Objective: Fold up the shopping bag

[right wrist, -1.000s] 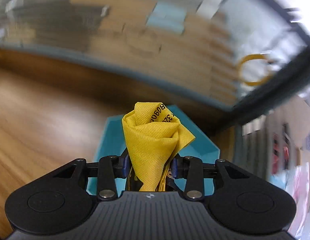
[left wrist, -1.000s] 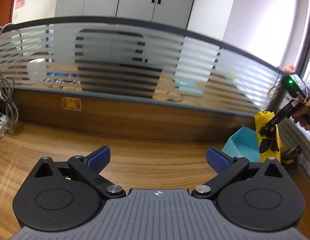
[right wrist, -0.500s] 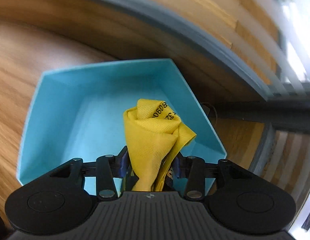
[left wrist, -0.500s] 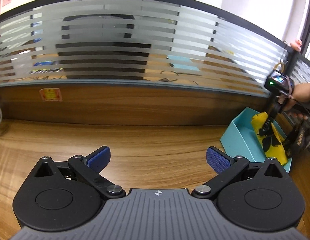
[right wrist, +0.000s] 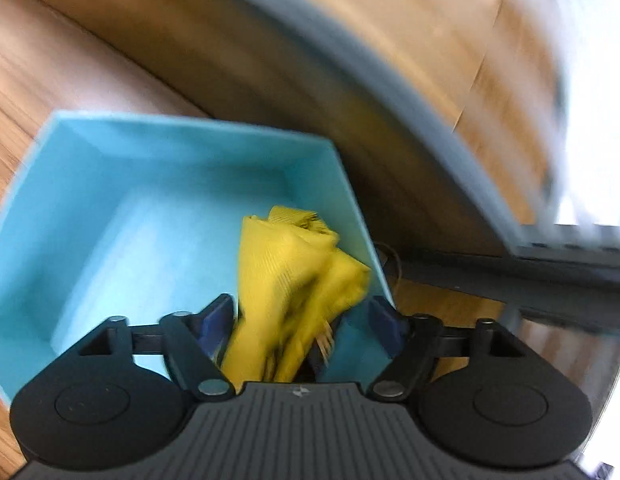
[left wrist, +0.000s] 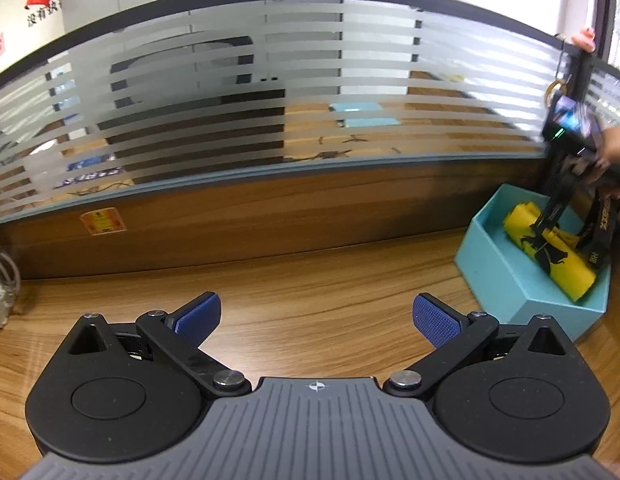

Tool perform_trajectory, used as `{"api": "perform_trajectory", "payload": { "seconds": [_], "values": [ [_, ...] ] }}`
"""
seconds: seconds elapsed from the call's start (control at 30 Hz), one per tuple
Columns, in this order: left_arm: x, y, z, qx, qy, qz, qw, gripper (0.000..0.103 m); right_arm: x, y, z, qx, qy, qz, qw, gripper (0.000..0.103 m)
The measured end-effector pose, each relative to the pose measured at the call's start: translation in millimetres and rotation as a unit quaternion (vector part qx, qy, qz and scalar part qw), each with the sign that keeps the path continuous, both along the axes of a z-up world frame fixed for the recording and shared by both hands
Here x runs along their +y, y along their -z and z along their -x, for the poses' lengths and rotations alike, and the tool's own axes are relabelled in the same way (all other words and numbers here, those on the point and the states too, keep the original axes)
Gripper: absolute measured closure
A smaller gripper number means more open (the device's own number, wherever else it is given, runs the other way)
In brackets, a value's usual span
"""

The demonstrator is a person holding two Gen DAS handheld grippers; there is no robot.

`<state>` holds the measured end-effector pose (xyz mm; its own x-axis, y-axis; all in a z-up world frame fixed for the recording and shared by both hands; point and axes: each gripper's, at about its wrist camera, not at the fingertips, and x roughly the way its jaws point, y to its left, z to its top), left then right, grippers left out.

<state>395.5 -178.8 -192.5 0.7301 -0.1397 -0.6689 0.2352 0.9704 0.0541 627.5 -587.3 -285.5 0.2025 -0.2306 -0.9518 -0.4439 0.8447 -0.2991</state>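
The yellow shopping bag [right wrist: 294, 280], folded into a small bundle, lies inside a light blue box [right wrist: 110, 200]. My right gripper [right wrist: 301, 320] is open, its blue pads standing apart on either side of the bundle. In the left wrist view the same bag [left wrist: 549, 252] rests in the box [left wrist: 509, 280] at the far right of the desk, with the right gripper [left wrist: 565, 236] reaching down into it. My left gripper [left wrist: 315, 316] hangs open over the bare wooden desk with nothing between its fingers.
A frosted striped glass partition [left wrist: 270, 100] runs along the back of the wooden desk [left wrist: 310, 280]. Cables [left wrist: 2, 272] lie at the far left. A person's hand [left wrist: 617, 148] holds the right gripper. The box sits close to the partition.
The right gripper carried the bag down into the blue box and opened; the bundle has loosened between the pads. The left gripper stayed open and turned a little toward the right.
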Motion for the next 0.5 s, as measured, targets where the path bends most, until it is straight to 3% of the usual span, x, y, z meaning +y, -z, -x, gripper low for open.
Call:
{"api": "perform_trajectory", "payload": {
  "seconds": [0.07,0.33,0.4,0.5],
  "values": [
    [-0.4,-4.4,5.2,-0.008,-0.02,-0.015,0.9997,0.0,-0.3,-13.9,9.1,-0.037,-0.002,0.007,0.999,0.0],
    [22.4,-55.4,55.9,-0.071,-0.074,-0.009,0.9947,0.0,6.1,-74.2,68.0,-0.133,0.066,-0.083,0.985,0.0],
    [26.8,-66.8,74.8,-0.074,-0.09,-0.01,0.9931,0.0,13.9,-90.2,103.6,-0.182,0.092,-0.111,0.973,0.0],
    [24.3,-76.5,94.1,-0.074,-0.105,-0.017,0.9915,0.0,36.3,-107.5,139.1,-0.199,0.108,-0.134,0.965,0.0]
  ]
}}
